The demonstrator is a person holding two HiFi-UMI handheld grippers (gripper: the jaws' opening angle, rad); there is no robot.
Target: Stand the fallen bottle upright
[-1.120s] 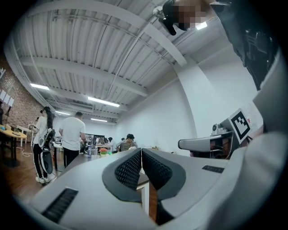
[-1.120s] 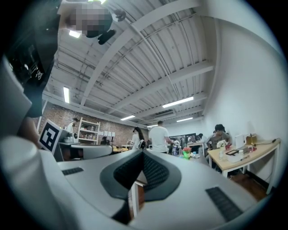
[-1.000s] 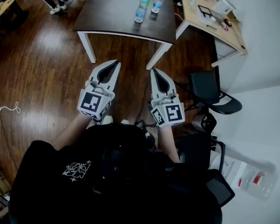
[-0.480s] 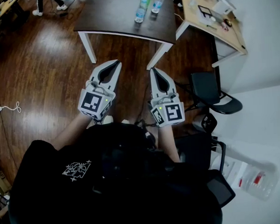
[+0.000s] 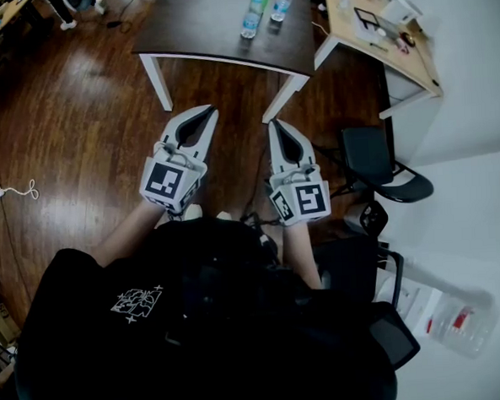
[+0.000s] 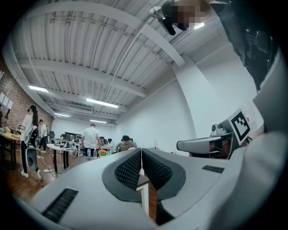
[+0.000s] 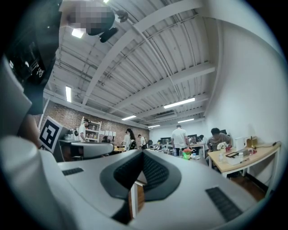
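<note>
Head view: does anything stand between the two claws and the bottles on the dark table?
Nothing visible does. Only bare wooden floor lies between the shut, empty left claw and right claw and the dark table. The bottles are beyond its near edge, with open tabletop before them.

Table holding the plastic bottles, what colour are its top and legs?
Dark brown top, white legs on the rectangular table; head view shows it best.
</note>
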